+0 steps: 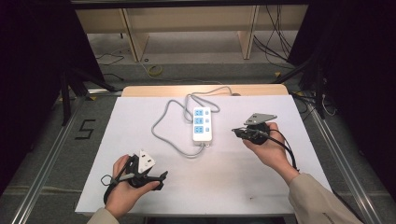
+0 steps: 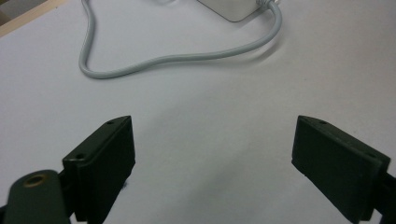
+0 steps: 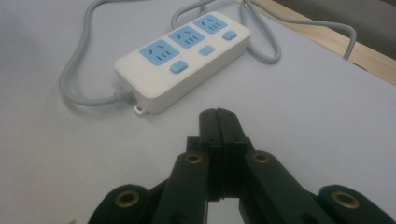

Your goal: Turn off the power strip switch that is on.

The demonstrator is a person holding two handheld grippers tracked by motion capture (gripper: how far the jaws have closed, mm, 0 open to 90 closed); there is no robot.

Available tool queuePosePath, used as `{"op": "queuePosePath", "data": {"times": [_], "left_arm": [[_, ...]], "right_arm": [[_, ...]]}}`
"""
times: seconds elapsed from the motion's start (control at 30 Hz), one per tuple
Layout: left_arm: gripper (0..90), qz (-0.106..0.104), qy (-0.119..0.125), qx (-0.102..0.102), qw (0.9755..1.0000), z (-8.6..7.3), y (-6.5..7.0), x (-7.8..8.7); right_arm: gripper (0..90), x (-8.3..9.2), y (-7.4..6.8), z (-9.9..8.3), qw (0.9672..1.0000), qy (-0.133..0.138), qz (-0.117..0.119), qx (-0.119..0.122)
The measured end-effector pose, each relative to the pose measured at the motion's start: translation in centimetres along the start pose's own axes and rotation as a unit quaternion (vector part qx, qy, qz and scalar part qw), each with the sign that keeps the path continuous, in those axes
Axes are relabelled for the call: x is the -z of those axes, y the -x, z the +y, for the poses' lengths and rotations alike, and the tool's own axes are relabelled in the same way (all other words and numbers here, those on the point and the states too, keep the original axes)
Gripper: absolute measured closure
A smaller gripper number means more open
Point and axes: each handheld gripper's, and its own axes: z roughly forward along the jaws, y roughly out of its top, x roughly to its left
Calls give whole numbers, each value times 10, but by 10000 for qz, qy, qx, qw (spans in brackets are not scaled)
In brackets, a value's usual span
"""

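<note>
A white power strip with three blue sockets and blue switches lies in the middle of the white table top; its grey cable loops to the left and back. In the right gripper view the strip lies just ahead of my right gripper, whose jaws are pressed together with nothing between them. In the high view that right gripper hovers right of the strip. My left gripper rests low at the front left, open; its jaws stand wide apart over bare table, the cable farther ahead.
The table's wooden far edge borders a floor with loose cables and wooden shelving legs. Metal rails run along both sides of the table. A "5" mark sits on the floor at left.
</note>
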Motion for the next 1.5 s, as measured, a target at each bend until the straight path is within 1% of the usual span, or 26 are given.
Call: {"op": "queuePosePath", "data": {"times": [0.2, 0.7, 0.83, 1.03, 1.43, 1.5], "left_arm": [[129, -1, 8, 2, 10000, 0, 0, 0], [130, -5, -7, 5, 10000, 0, 0, 0], [131, -4, 12, 7, 10000, 0, 0, 0], [131, -6, 10, 7, 10000, 0, 0, 0], [132, -9, 13, 13, 10000, 0, 0, 0], [132, -9, 14, 17, 10000, 0, 0, 0]], "right_arm": [[900, -5, 2, 4, 10000, -3, -42, -7], [900, -14, 5, 11, 10000, -13, -47, -21], [900, -17, 7, 14, 10000, -18, -53, -57], [900, -21, 6, 17, 10000, -20, -25, -37], [900, -31, 6, 22, 10000, -41, 5, -75], [900, -34, 6, 23, 10000, -45, 21, -71]]}}
